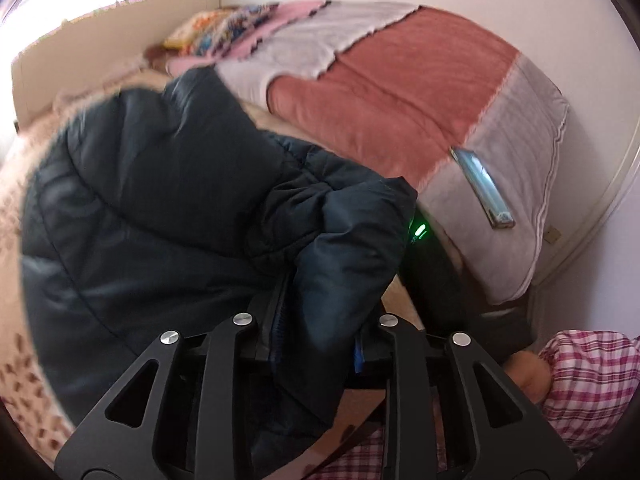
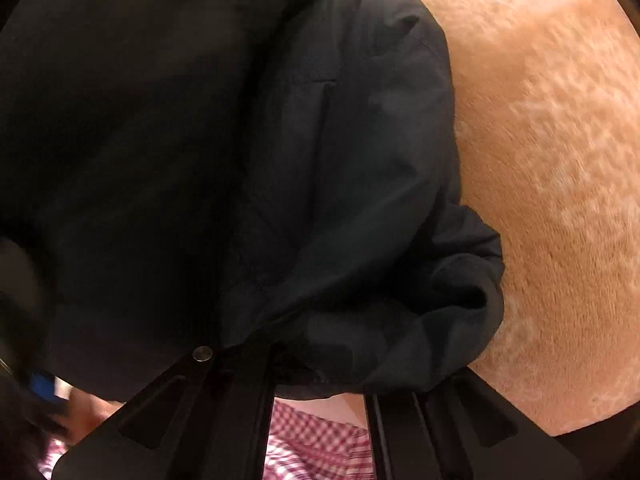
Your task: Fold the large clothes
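Note:
A large dark navy padded jacket (image 1: 160,200) lies bunched over the bed and fills most of both views. In the left wrist view a fold of it runs down between the jaws of my left gripper (image 1: 316,316), which is shut on it; the fabric hides the fingertips. In the right wrist view the jacket (image 2: 280,160) looks almost black. Its gathered hem (image 2: 400,352) drapes over the tips of my right gripper (image 2: 320,380), which is shut on that hem. A black device with a green light (image 1: 420,234) shows just behind the jacket's edge.
The bed carries a peach fleece blanket (image 2: 540,160) under the jacket and a pink and grey quilt (image 1: 380,92) behind it. A long shiny flat object (image 1: 482,188) rests on the grey end. A colourful pillow (image 1: 216,32) lies at the headboard. A person's pink checked clothing (image 1: 588,380) is close below.

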A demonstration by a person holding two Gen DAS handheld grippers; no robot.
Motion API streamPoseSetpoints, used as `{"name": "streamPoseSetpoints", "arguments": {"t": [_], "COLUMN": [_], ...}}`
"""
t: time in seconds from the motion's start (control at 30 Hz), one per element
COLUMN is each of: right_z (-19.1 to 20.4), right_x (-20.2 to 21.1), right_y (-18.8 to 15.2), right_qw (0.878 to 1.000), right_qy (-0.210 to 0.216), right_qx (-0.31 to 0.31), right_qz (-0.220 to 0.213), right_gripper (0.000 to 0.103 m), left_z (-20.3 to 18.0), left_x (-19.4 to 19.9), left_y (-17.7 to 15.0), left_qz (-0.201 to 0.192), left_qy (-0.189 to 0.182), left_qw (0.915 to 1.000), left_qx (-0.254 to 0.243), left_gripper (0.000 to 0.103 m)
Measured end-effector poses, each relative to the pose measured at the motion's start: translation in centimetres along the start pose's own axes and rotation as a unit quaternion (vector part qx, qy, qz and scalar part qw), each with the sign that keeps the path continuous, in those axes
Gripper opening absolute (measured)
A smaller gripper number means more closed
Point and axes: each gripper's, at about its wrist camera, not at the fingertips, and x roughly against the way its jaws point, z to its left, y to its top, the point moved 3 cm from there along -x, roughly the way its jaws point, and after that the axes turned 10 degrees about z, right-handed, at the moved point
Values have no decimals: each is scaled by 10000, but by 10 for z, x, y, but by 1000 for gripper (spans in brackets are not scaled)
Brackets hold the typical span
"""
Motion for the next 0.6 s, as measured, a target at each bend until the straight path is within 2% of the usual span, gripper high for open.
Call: {"name": "streamPoseSetpoints", "arguments": {"t": [0.07, 0.13, 0.27, 0.33, 0.37, 0.5, 0.6], "right_z": [-12, -20, -30, -30, -29, -22, -8], "right_x": [4, 10, 36, 54, 63, 104, 134], "right_y": [-2, -7, -24, -35, -39, -55, -57], "right_qw": [9990, 9974, 9968, 9978, 9980, 9937, 9868], "right_qy": [351, 568, 533, 265, 90, -754, -1170], "right_qx": [-278, -451, -575, -512, -468, -266, -94], "right_qz": [-5, -32, -174, -324, -407, -787, -1112], "right_gripper": [0, 0, 0, 0, 0, 3, 3], "left_z": [6, 3, -8, -10, -10, -11, -9], "left_x": [-11, -16, -26, -27, -27, -7, 25], "left_y": [-6, -13, -20, -21, -20, -19, -25], "left_qz": [120, 154, 272, 297, 320, 416, 268], "left_qy": [-155, -77, 71, 116, 107, -211, -557], "left_qw": [9997, 9998, 9994, 9990, 9988, 9985, 9979], "left_qx": [170, 54, -212, -306, -341, -297, -176], "left_gripper": [26, 28, 30, 34, 39, 56, 57]}}
